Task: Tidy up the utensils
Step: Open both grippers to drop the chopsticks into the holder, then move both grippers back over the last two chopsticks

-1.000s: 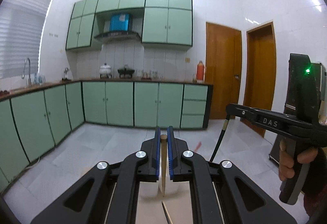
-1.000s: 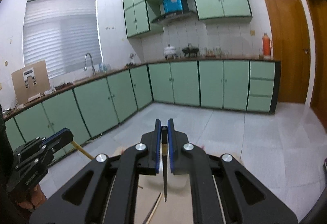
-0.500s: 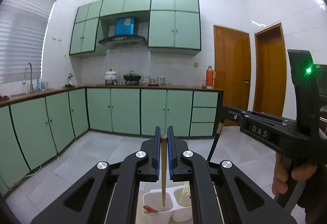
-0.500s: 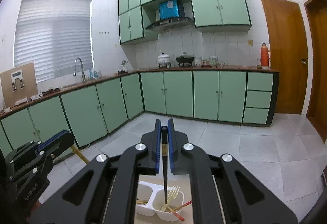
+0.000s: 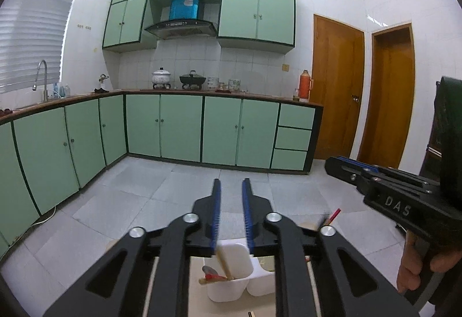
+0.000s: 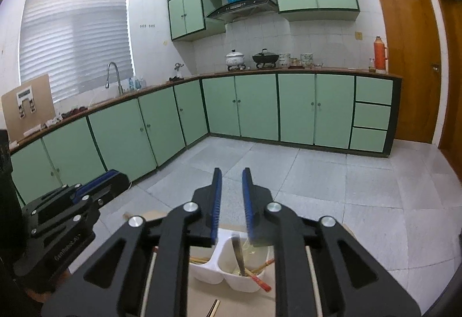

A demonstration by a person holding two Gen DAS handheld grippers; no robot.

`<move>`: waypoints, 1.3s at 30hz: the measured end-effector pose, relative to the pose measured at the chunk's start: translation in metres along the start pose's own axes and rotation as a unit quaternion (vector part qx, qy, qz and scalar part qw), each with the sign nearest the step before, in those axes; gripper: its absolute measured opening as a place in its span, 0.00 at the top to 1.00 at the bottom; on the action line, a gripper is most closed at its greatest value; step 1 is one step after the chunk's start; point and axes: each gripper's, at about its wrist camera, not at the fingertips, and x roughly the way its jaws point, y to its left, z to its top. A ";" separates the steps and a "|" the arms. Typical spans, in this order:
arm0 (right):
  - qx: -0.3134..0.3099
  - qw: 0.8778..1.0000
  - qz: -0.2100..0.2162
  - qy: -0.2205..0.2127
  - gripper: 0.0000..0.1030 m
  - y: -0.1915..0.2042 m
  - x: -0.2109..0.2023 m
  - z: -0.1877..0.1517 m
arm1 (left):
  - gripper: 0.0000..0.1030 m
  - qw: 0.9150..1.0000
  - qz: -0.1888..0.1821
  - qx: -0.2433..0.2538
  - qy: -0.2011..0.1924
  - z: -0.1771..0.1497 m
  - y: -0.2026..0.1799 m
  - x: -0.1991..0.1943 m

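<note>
Blue-padded fingers of the left gripper [image 5: 231, 216] stood apart with nothing between them, hanging over a white two-compartment utensil holder [image 5: 231, 285] on a light wooden board [image 5: 260, 311]. In the left wrist view a pale wooden utensil [image 5: 223, 262] leaned in the holder's near compartment, its upper end just below the gap between the fingers, and beside it lay a small red-and-grey piece [image 5: 212, 273] that may have been a spoon, though blur made that hard to settle. A red-tipped stick [image 5: 332, 216] poked up past the gripper's right-hand finger mount.

The right gripper [image 6: 232, 213] was likewise parted and empty, poised above the same holder [image 6: 219, 273]. From this wrist view a dark-handled utensil [image 6: 239, 255] stood tilted in the right compartment, its top blurred just under the finger gap and apparently free of the pads. Red chopsticks [image 6: 261, 282] crossed that compartment and jutted over its front rim; wooden chopsticks [image 6: 199, 260] lay in the left compartment. One more chopstick end [image 6: 214, 307] rested on the board in front of the holder, apart from it.

Each gripper showed at the edge of the other's view, the left gripper low on the left side, the right gripper on the right side with the person's hand [image 5: 418, 268] wrapped round its grip. Green kitchen cabinets [image 6: 294, 109] ran behind, across a grey tiled floor [image 6: 332, 187].
</note>
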 end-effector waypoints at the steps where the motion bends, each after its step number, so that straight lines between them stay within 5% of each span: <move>1: 0.002 1.000 -0.001 -0.005 0.78 -0.001 -0.005 0.000 | 0.77 1.000 0.001 0.000 -0.003 0.001 0.001 -0.004; 5: 0.002 0.999 -0.016 -0.036 0.63 -0.006 -0.032 0.003 | 0.60 0.999 0.012 0.006 -0.029 0.005 0.003 -0.032; 14: 0.025 0.993 -0.067 -0.098 0.12 -0.018 -0.106 -0.032 | 0.33 0.998 0.034 0.003 -0.057 -0.023 -0.002 -0.095; 23: 0.034 0.994 -0.082 -0.063 0.07 -0.012 -0.136 -0.108 | 0.26 0.999 0.040 0.002 -0.019 -0.093 -0.008 -0.131; 32: 0.022 0.995 -0.079 0.058 0.07 0.013 -0.118 -0.197 | 0.25 0.995 0.048 0.001 0.089 -0.174 -0.006 -0.132; 39: 0.005 0.992 -0.070 0.101 0.07 0.040 -0.114 -0.243 | 0.25 0.987 0.064 0.006 0.146 -0.219 0.002 -0.133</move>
